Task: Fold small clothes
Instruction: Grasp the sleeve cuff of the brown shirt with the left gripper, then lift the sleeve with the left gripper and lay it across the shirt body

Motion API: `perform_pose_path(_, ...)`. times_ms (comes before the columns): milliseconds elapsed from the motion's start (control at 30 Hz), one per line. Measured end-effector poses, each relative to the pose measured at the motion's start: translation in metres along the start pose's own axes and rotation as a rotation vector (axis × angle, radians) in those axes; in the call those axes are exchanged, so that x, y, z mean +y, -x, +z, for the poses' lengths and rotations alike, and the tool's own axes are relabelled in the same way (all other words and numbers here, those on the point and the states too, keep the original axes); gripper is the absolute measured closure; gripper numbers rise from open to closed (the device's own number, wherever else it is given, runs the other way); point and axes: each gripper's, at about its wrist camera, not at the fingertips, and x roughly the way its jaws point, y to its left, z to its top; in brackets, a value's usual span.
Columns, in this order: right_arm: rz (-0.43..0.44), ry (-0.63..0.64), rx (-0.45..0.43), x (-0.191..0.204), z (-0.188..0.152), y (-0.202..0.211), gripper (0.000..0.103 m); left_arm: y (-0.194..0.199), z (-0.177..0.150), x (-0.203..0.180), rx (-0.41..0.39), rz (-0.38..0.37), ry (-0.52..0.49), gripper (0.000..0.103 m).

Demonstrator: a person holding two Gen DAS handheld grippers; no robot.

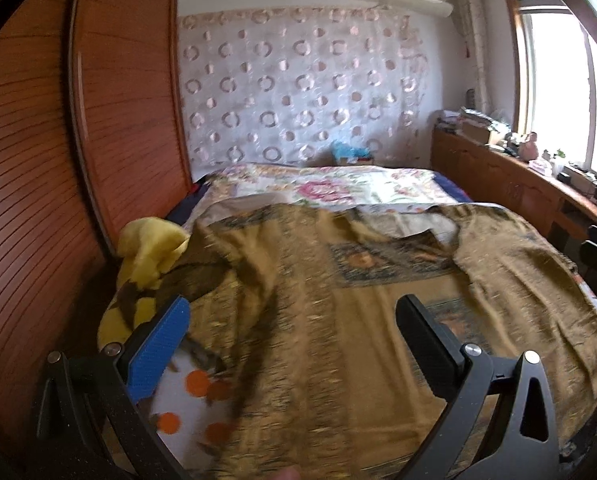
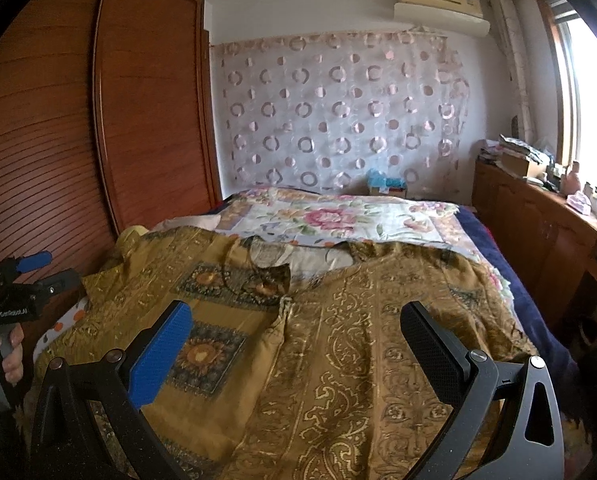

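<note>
A mustard-gold patterned garment [image 2: 338, 320] lies spread across the near end of the bed, its neckline facing the far end; in the left wrist view the same garment [image 1: 338, 300] looks blurred on its left side. My right gripper [image 2: 294, 320] hovers open above the garment's middle, nothing between its blue and black fingers. My left gripper [image 1: 292, 312] is also open over the garment's left part. In the right wrist view the left gripper [image 2: 38, 268] shows at the far left, held by a hand [image 2: 10, 344].
A yellow cloth [image 1: 150, 248] and a white cloth with orange dots [image 1: 190, 400] lie at the bed's left edge. A floral quilt [image 2: 338, 216] covers the far half. A wooden wardrobe [image 2: 78, 120] stands left, a cluttered wooden counter [image 2: 546, 216] right under the window.
</note>
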Motion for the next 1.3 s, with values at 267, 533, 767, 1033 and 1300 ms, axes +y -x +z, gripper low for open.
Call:
perform_pose_path(267,0.030,0.015,0.059,0.002,0.000,-0.024,0.000,-0.019,-0.015,0.039,0.055,0.026,0.018,0.000)
perform_pose_path(533,0.065,0.065,0.116,0.009,0.009,-0.046,0.000,-0.047,-0.023,0.062,0.113,0.041,-0.021,0.010)
perform_pose_path(767,0.134,0.105,0.135,0.017,0.015,-0.056,0.000,-0.079,-0.018,0.087,0.179,0.030,0.002,0.039)
perform_pose_path(1033,0.177,0.134,0.135,0.020,0.009,-0.048,0.000,-0.102,-0.021,0.102,0.253,-0.020,0.002,0.073)
perform_pose_path(1300,0.153,0.108,0.152,0.005,0.002,-0.048,0.000,-0.094,-0.006,0.094,0.224,-0.059,-0.030,0.099)
